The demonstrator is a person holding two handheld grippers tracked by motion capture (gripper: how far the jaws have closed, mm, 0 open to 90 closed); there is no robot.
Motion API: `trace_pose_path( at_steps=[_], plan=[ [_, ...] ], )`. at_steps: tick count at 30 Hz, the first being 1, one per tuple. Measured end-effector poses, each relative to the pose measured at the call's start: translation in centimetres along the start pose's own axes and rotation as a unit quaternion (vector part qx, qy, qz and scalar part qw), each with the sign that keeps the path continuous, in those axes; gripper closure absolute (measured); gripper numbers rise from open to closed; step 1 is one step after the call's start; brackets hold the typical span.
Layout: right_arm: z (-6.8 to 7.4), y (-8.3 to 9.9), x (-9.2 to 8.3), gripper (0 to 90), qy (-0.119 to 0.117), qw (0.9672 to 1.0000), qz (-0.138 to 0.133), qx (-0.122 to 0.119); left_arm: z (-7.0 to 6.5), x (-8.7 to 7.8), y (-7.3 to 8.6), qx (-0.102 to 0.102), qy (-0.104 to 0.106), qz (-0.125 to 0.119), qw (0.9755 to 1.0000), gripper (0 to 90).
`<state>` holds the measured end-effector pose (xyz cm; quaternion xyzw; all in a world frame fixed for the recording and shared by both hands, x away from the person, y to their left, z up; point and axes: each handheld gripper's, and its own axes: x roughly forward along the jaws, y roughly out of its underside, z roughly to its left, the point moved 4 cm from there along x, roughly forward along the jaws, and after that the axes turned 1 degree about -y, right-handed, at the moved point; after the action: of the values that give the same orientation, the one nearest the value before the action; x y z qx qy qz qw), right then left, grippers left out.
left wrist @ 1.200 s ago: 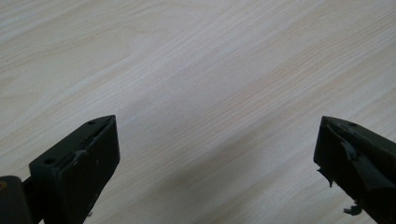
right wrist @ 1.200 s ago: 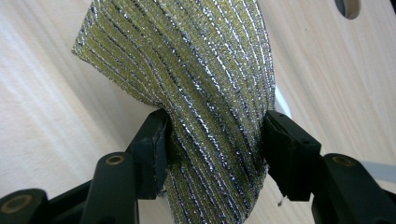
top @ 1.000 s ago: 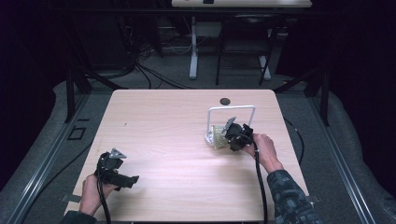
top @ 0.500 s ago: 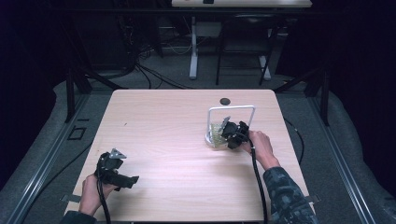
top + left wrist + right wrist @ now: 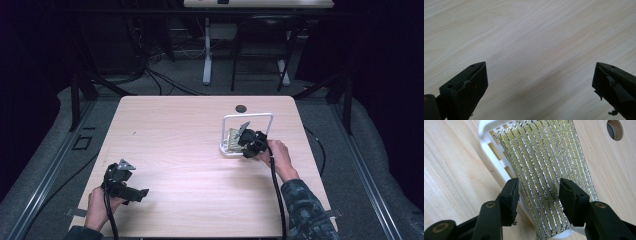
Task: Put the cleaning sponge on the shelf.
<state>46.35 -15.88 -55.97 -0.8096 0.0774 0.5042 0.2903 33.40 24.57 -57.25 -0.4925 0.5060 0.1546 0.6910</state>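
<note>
1. Your right gripper (image 5: 537, 195) has just been closing; the jaws now pinch the yellow-and-silver scouring pad (image 5: 549, 167) from both sides, near its end closest to the camera.
2. The pad (image 5: 233, 140) lies in the white rack (image 5: 227, 151) with a tall loop handle, on the table's (image 5: 190, 150) right half, near the far edge.
3. In the right gripper view the pad overhangs the rack's slotted base (image 5: 495, 152).
4. A round hole (image 5: 241, 108) in the tabletop sits just beyond the rack.
5. Your left gripper (image 5: 131, 190) is at the near left corner, well apart from the rack. Jaws wide open, nothing between them, bare wood below.
</note>
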Motion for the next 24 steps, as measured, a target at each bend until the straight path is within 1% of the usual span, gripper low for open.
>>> trace_pose_path(
  at_steps=[2,3,4,5,6,9,10,11,14,16,17,18,19,22,23,24],
  plan=[
    [-0.2,0.2,-0.3,47.1,-0.007,0.9998,-0.011,0.017,0.0,0.0,0.0,0.000,0.000,0.000,1.0000,0.4],
    [-0.2,0.2,-0.5,45.8,-0.015,0.9993,-0.020,0.028,0.0,0.0,0.0,0.000,0.000,-0.001,1.0000,0.4],
    [-0.2,0.2,-0.5,45.8,-0.015,0.9993,-0.020,0.028,0.0,0.0,0.0,0.000,0.000,-0.001,1.0000,0.4],
    [-0.2,0.3,-1.0,43.6,-0.020,0.9984,-0.032,0.042,0.1,0.0,0.0,0.000,0.001,-0.001,1.0000,0.4],
    [-0.2,0.3,-1.2,42.7,-0.027,0.9979,-0.037,0.047,0.1,0.0,-0.1,0.000,0.002,-0.001,1.0000,0.4],
    [-0.1,0.4,-1.5,40.4,-0.028,0.9975,-0.037,0.053,0.0,0.0,-0.1,0.001,0.002,-0.002,1.0000,0.4],
    [-0.1,0.5,-1.7,40.1,-0.030,0.9972,-0.041,0.055,0.0,0.0,0.0,0.001,0.000,-0.003,1.0000,0.4],
    [0.0,0.6,-2.1,38.1,-0.033,0.9965,-0.047,0.061,0.0,0.0,0.0,0.000,0.000,-0.003,1.0000,0.4],
    [0.2,0.7,-2.7,36.4,-0.034,0.9958,-0.049,0.069,0.0,-0.1,0.0,0.001,0.002,-0.003,1.0000,0.4],
    [0.2,0.7,-2.9,35.8,-0.036,0.9956,-0.051,0.070,0.0,-0.1,0.0,0.002,0.002,-0.003,1.0000,0.4],
    [0.3,0.7,-3.2,34.0,-0.036,0.9950,-0.053,0.077,0.0,-0.1,0.0,0.001,0.002,-0.004,1.0000,0.4],
    [0.3,0.7,-3.2,34.0,-0.036,0.9950,-0.053,0.077,0.0,-0.1,0.0,0.001,0.002,-0.003,1.0000,0.4],
    [0.4,0.8,-3.5,32.3,-0.040,0.9943,-0.056,0.081,0.0,-0.1,-0.1,0.001,0.003,-0.004,1.0000,0.3],
    [0.5,0.8,-3.8,30.9,-0.040,0.9941,-0.054,0.085,-0.1,-0.1,-0.1,0.002,0.001,-0.007,1.0000,0.3],
    [0.5,0.7,-4.1,28.1,-0.038,0.9937,-0.055,0.089,0.0,-0.1,0.0,0.001,0.001,-0.007,1.0000,0.3],
    [0.5,0.7,-4.4,27.1,-0.041,0.9932,-0.056,0.093,0.0,-0.1,0.0,0.001,0.001,-0.007,1.0000,0.3]
  ],
)
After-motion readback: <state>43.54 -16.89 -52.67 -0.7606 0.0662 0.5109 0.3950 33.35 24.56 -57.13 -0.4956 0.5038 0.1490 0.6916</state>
